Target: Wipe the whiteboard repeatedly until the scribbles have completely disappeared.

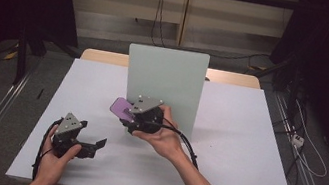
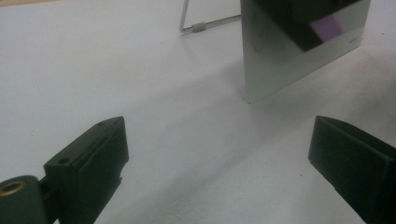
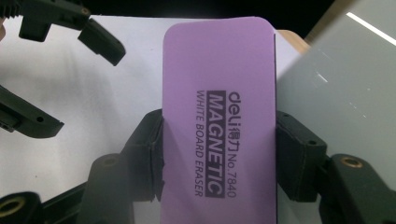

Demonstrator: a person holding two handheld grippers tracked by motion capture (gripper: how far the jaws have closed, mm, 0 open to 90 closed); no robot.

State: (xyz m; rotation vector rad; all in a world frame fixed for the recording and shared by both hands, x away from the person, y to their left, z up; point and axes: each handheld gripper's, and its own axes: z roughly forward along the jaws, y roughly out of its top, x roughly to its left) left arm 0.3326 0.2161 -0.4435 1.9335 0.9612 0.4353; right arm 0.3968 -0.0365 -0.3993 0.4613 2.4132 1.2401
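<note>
A purple magnetic whiteboard eraser (image 3: pixel 219 116) with black print sits lengthwise between the pads (image 3: pixel 149 144) of my right gripper (image 3: pixel 219 144), which is shut on it. In the high view that gripper (image 1: pixel 125 111) holds the eraser (image 1: pixel 121 107) just above the table, at the lower left of an upright pale glossy board (image 1: pixel 165 77). My left gripper (image 1: pixel 93 134) rests near the front left of the table, jaws wide apart and empty. Its own view looks between the open jaws (image 2: pixel 217 140) toward the board (image 2: pixel 280 70), which reflects a patch of purple.
A white table top (image 1: pixel 244 151) carries everything. The board leans on a thin wire stand (image 2: pixel 205 23) behind it. The right gripper view shows the left gripper (image 3: pixel 70 79) at upper left and the board (image 3: pixel 345 88) close on the right. Dark floor and rails flank the table.
</note>
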